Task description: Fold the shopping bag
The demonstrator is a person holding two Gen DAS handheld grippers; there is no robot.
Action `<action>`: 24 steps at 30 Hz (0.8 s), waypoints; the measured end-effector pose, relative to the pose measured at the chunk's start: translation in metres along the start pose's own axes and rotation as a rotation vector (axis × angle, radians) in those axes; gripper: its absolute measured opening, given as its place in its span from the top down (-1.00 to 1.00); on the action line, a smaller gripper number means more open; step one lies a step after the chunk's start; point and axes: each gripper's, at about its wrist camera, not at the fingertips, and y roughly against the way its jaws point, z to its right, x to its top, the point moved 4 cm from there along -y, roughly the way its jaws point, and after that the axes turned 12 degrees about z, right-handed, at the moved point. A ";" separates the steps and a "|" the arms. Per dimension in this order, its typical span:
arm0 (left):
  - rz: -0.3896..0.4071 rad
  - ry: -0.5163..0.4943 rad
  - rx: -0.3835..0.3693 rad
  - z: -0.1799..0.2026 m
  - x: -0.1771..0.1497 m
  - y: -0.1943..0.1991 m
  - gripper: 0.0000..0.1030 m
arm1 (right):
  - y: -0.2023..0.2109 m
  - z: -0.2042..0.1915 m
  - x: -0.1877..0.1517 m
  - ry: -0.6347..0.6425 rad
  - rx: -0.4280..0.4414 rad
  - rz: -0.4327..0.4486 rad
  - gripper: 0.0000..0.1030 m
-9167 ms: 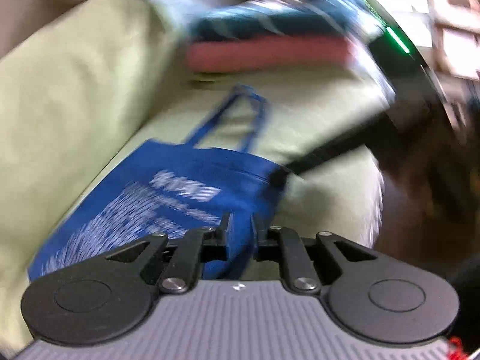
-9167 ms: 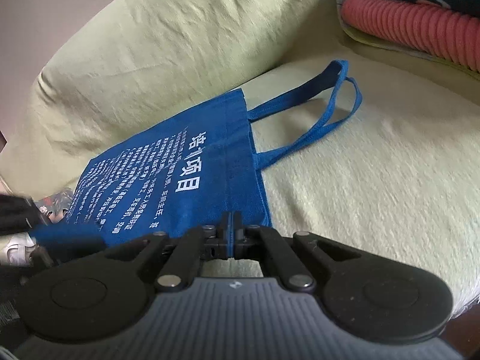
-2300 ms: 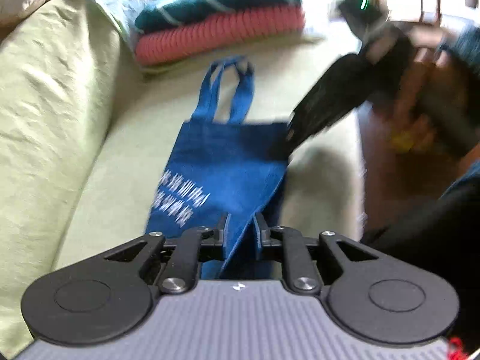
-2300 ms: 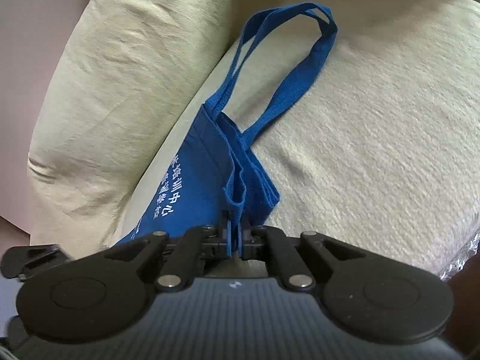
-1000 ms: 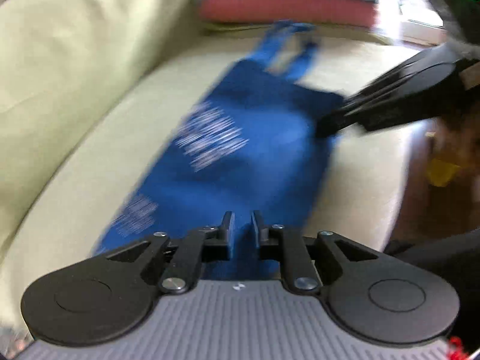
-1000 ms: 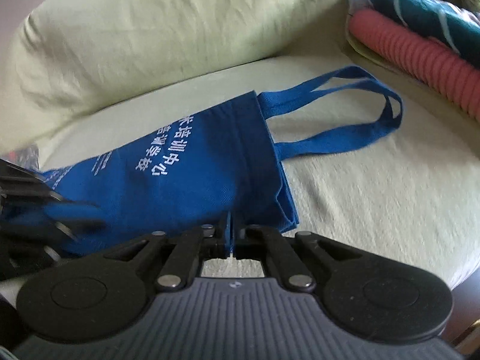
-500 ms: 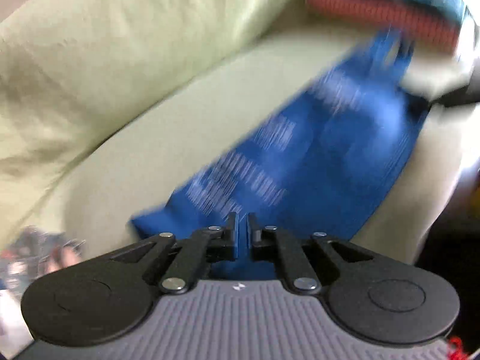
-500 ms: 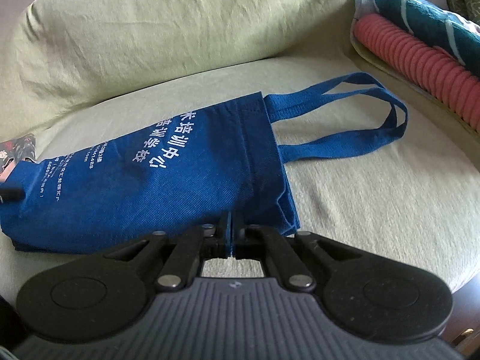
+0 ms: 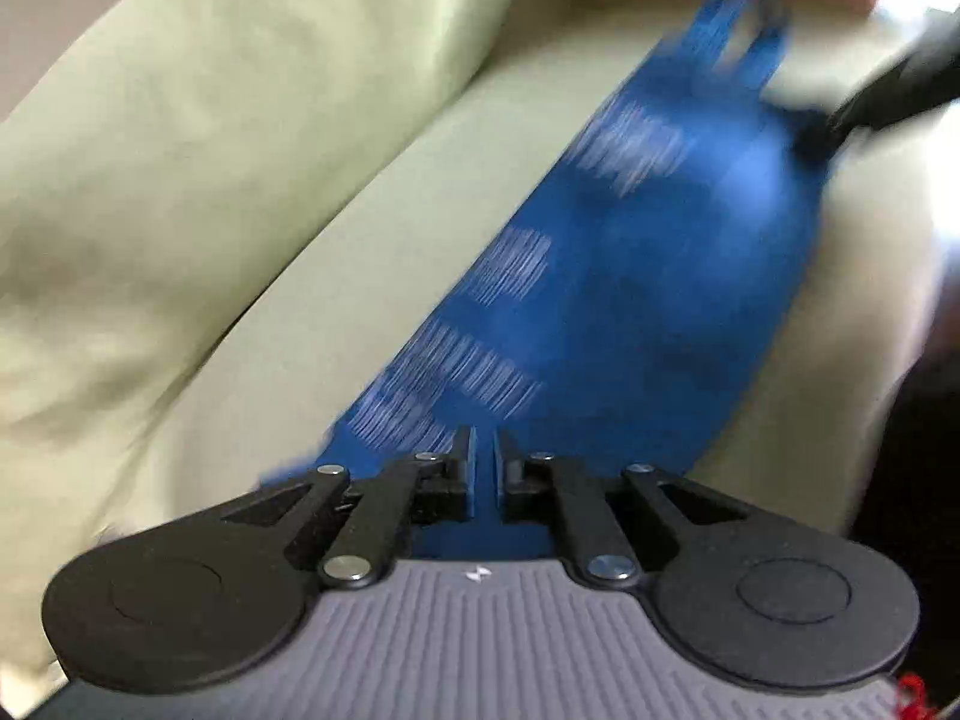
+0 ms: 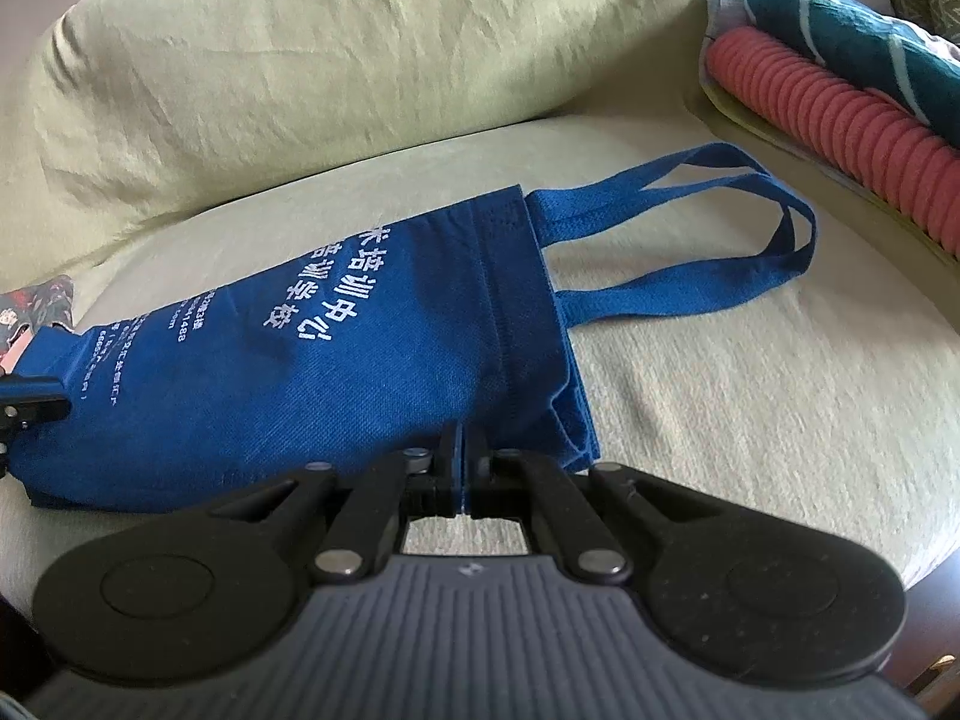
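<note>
Your left wrist view is smeared with motion blur, so the white print on the blue shopping bag (image 9: 630, 276) reads only as streaks and its handles dissolve near the top edge. There your left gripper (image 9: 483, 468) has its jaws drawn close on the bag's bottom edge, blue cloth filling the narrow slit between them. The right wrist view is sharp: the bag (image 10: 336, 360) lies flat and folded lengthwise into a narrow strip on the pale green sofa seat (image 10: 750, 396), its woven non-woven grain visible, white Chinese characters running along it, and two flat webbing handles (image 10: 708, 240) looped toward a ribbed pink roll (image 10: 840, 138) under a teal striped cloth (image 10: 870, 54). Your right gripper (image 10: 463, 471) has its jaws pinched on the bag's layered corner by the mouth. The back cushion (image 10: 336, 60) is wrinkled. At the left edge, the left gripper's black tip (image 10: 33, 405) is cut off.
</note>
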 end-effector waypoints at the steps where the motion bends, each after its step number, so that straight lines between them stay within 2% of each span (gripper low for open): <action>1: 0.024 -0.004 -0.043 0.010 0.008 -0.002 0.76 | 0.000 0.000 0.000 -0.001 0.000 0.000 1.00; 4: -0.006 -0.110 -0.095 0.043 0.019 -0.024 0.78 | 0.000 0.001 0.002 -0.016 0.005 -0.008 1.00; 5: -0.040 -0.132 -0.092 0.050 0.016 -0.033 0.79 | -0.001 0.002 0.003 -0.026 0.009 -0.016 1.00; 6: -0.057 -0.150 -0.083 0.055 0.015 -0.038 0.97 | -0.002 0.004 0.005 -0.038 0.015 -0.026 1.00; 9: -0.067 -0.189 -0.071 0.061 0.017 -0.038 1.00 | 0.004 0.016 0.011 -0.159 0.013 -0.032 0.99; 14: -0.078 -0.166 -0.076 0.058 0.014 -0.033 1.00 | 0.032 0.036 -0.001 -0.494 0.051 -0.004 0.50; 19: -0.083 -0.131 -0.090 0.058 0.015 -0.040 1.00 | 0.027 0.041 -0.026 -0.696 0.074 -0.066 0.48; 24: -0.080 -0.111 -0.099 0.055 0.016 -0.044 1.00 | 0.011 0.050 -0.035 -0.885 0.095 -0.047 0.47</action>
